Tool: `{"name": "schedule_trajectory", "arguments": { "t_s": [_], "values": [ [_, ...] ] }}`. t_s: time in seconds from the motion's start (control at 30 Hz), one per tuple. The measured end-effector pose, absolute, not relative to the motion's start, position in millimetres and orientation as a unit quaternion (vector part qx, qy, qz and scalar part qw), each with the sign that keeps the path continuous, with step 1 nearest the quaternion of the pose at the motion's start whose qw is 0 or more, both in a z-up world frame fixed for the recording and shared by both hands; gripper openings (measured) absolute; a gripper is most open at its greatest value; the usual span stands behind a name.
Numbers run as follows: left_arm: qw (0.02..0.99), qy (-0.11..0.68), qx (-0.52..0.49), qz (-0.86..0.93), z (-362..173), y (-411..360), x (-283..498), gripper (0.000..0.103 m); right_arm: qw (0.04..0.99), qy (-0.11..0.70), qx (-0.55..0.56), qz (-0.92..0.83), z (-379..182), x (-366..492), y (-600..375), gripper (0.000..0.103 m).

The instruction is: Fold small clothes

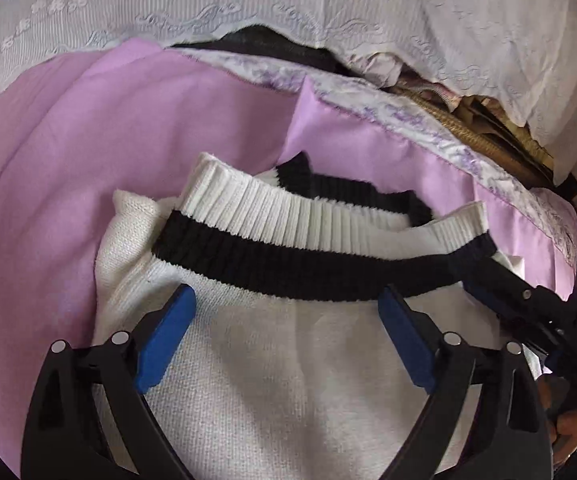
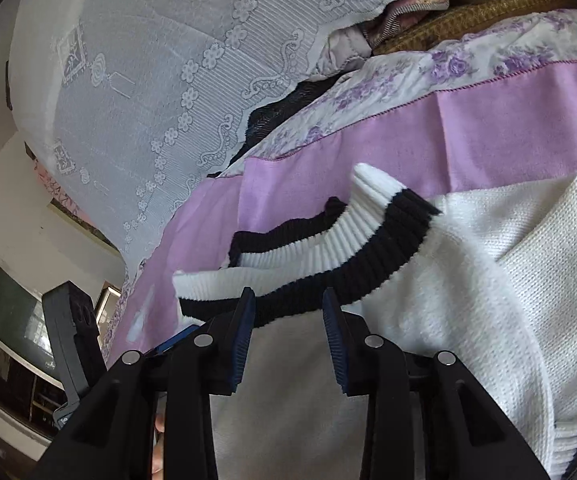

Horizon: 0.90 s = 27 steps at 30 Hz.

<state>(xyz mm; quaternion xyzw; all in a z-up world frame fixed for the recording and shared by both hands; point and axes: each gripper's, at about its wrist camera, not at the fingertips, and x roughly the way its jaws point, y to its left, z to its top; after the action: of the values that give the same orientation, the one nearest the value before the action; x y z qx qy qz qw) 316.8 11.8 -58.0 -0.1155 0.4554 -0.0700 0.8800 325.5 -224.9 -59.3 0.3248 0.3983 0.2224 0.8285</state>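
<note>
We hold a two-finger gripper in each hand above a small white knitted sweater that lies spread on a bed covered by a lilac sheet with a purple flowered border. The sweater's ribbed band, white at the edge with a black stripe beneath, runs across the view just ahead of both tools, and a second black-edged layer shows behind it. Our left gripper has its blue-padded jaws spread wide, hovering over the plain white knit just short of the black stripe and holding nothing. Our right gripper stands at the sweater's right end, its jaws set narrower but parted, with the black stripe lying just past the fingertips; we cannot tell from either view whether the pads touch the cloth, and nothing seems pinched between them. In the right wrist view a fold of the white knit rises at the right side. A white lace cloth drapes over piled bedding at the far side of the bed. We judge the sweater to be light, soft and floppy, with a grippy knit that should not slip but will stretch and sag when lifted. The ribbed band looks thicker and firmer than the body, so we would take hold there, near each end, pinching both layers together so the piece lifts evenly.
</note>
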Motion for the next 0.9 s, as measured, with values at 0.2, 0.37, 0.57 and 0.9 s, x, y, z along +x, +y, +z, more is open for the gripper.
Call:
{"name": "schedule_trajectory", "arguments": {
  "t_s": [0.2,0.37,0.57,0.9],
  "values": [
    [0.888,0.435,-0.130,-0.070,-56.1,30.9,307.9,0.087,0.830,0.371,0.378,0.176,-73.4,325.9,-274.3,0.020],
    [0.900,0.412,-0.133,-0.050,-44.7,39.8,297.8,0.082,0.819,0.356,0.426,0.144,-79.9,321.8,-304.6,0.022],
    [0.915,0.368,-0.128,-0.105,-12.8,23.8,276.9,0.093,0.835,0.326,0.401,0.188,-44.3,304.6,-287.9,0.032],
    [0.886,0.457,-0.072,-0.032,-60.1,0.9,321.7,0.098,0.812,0.384,0.336,0.284,-56.0,324.9,-201.5,0.040]
  ]
}}
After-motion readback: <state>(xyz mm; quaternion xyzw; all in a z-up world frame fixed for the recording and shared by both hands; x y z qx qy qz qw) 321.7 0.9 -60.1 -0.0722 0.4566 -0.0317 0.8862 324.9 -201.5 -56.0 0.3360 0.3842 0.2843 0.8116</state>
